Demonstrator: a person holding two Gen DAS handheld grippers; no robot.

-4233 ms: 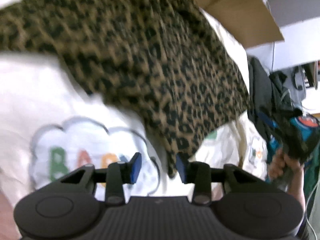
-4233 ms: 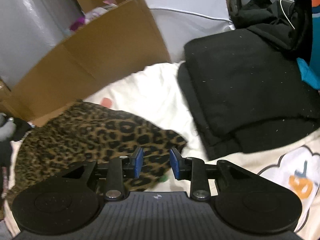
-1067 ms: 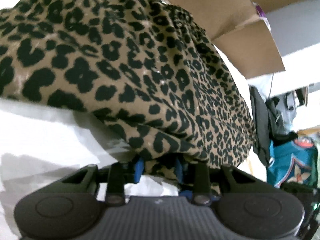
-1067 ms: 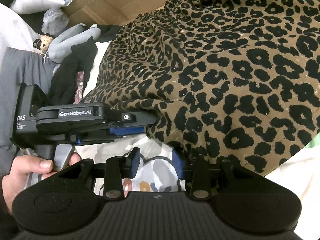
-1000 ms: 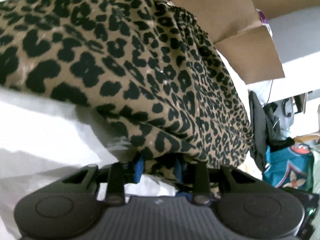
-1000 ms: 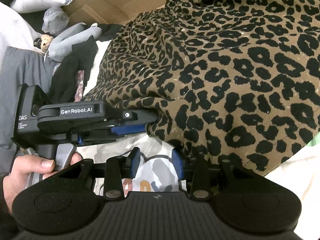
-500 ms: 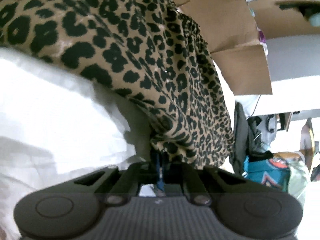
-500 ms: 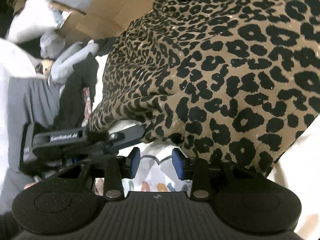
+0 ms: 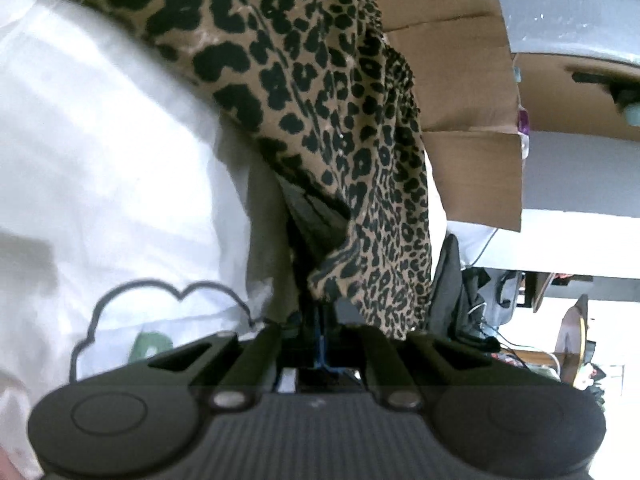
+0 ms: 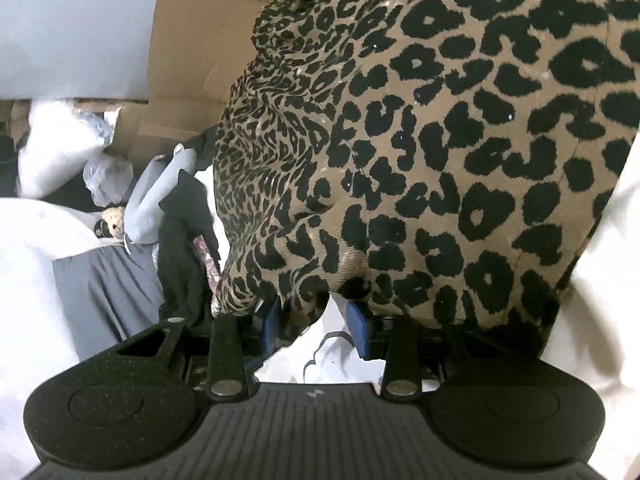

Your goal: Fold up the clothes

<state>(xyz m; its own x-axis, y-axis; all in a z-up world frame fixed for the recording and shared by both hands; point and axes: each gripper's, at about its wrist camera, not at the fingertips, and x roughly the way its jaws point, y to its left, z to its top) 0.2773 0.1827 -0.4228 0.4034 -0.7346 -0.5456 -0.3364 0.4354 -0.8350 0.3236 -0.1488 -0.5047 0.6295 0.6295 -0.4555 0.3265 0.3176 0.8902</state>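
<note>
My left tool (image 9: 322, 330) is clamped on a hem corner of the leopard garment (image 9: 320, 120), which lies bunched on the white sheet (image 9: 100, 180). My right tool (image 10: 312, 320) stands half open at its edge. Risk: a thin pinch slips, or the right closes on the sheet too.

White bedding (image 9: 100, 168) printed with a grey cloud outline (image 9: 160, 300) covers the surface below. Brown cardboard flaps (image 9: 460, 80) stand behind it against a pale grey wall (image 9: 568, 4). In the right wrist view a heap lies to the left (a white pillow (image 10: 56, 148), a grey cloth (image 10: 108, 288), a black garment (image 10: 184, 248)). Far off, bright light washes out a cluttered corner (image 9: 560, 320).
</note>
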